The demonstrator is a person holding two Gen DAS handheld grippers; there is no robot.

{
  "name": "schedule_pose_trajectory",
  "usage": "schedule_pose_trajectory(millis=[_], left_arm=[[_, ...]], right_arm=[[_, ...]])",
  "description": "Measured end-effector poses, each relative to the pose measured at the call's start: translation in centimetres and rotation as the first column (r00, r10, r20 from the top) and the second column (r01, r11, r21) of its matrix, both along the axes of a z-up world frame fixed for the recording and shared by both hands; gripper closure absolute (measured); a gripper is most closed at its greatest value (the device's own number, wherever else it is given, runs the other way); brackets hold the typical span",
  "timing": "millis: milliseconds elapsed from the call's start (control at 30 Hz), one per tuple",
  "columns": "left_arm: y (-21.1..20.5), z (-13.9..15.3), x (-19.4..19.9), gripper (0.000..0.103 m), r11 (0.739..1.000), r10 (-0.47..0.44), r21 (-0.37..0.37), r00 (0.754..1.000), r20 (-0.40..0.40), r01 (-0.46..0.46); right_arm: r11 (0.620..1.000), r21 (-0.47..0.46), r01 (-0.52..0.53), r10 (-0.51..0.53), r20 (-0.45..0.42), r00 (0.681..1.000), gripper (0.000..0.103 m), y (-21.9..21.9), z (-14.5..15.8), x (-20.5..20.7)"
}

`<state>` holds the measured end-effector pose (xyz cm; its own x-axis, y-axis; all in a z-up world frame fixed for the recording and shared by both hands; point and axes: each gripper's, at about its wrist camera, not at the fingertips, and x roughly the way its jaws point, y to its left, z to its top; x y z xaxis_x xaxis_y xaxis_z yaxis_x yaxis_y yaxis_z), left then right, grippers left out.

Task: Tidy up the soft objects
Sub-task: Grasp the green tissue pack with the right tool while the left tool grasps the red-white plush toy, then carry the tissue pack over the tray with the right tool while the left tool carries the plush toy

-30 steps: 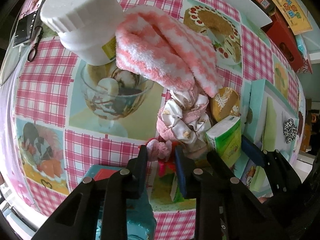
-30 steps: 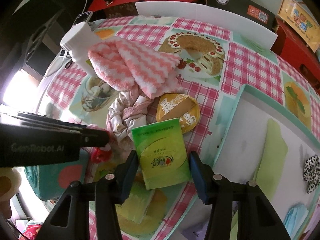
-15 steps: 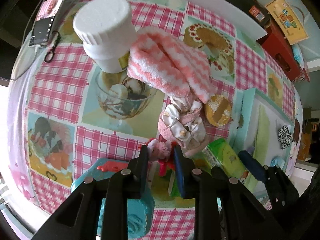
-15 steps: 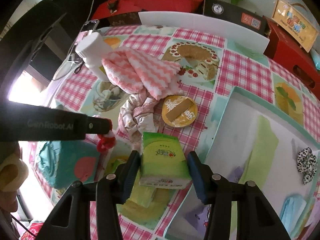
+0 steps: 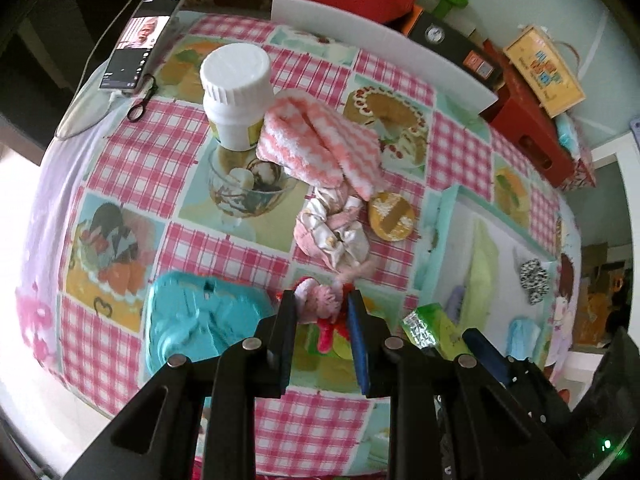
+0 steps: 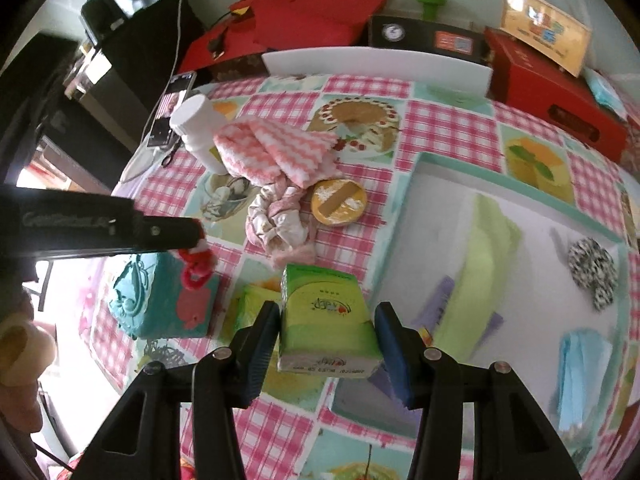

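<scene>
Here one desk (image 6: 452, 128) under a glossy pink-checked cloth carries one shallow teal-rimmed tray (image 6: 496, 168), one fluffy pink-and-white zigzag towel (image 5: 320, 140) and one crumpled satin scrunchie (image 5: 336, 228). Above it, the right tool (image 6: 326, 332) clamps one boxy green tissue pack (image 6: 326, 316), while the left tool (image 5: 322, 312) pinches one small fuzzy pink-and-red toy (image 5: 320, 300).

The right gripper (image 6: 326, 334) clamps a green tissue pack (image 6: 326, 320) at six o'clock, held above the checked tablecloth (image 6: 448, 128); at nine o'clock the left gripper (image 6: 196, 236) pinches a red fuzzy scrunchie (image 6: 196, 268) over a teal pouch (image 6: 160, 300); a white tray (image 6: 424, 208) lies at three o'clock, holding a spotted scrunchie (image 6: 594, 270).
</scene>
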<state>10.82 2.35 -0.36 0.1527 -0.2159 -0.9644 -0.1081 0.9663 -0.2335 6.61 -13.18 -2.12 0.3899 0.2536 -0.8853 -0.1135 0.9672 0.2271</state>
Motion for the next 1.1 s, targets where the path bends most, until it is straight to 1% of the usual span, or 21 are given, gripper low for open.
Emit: schedule_pose_trajectory(millis=[133,233,433,600,733,1100], left_arm=[[-0.4,1.0,-1.0,0.077,1.0,0.013,-0.009,1.0,0.023,-0.013],[-0.8,1.3,-1.8,0.077,1.0,0.015,-0.009,0.999,0.033,-0.015],[-1.3,1.6,-3.4,0.077,0.999,0.026,-0.038,0.999,0.047,-0.024],[-2.4,1.7,-4.3,0.077,0.998,-0.005,-0.065,0.999,0.048,0.008],[-4.0,2.1,-4.7,0.077,0.997,-0.039,-0.068,0.997,0.062,0.043],[-8.4,2.4,-5.2,0.077,0.99,-0.135,-0.04,0.988,0.071,0.138]], right_arm=[[0.999,0.016,0.044,-0.044,0.004,0.999,0.05,-1.4,0.5,-1.1],[0.996,0.033,0.085,-0.085,0.006,0.996,0.05,-2.7,0.8,-2.1],[0.987,0.053,0.153,-0.154,0.003,0.988,0.05,-5.0,1.1,-3.8],[0.976,0.065,0.208,-0.208,-0.003,0.978,0.05,-7.1,1.0,-5.1],[0.964,0.074,0.256,-0.256,-0.01,0.967,0.05,-9.2,0.9,-5.9],[0.921,0.096,0.378,-0.378,-0.022,0.926,0.05,-14.6,0.4,-7.8]])
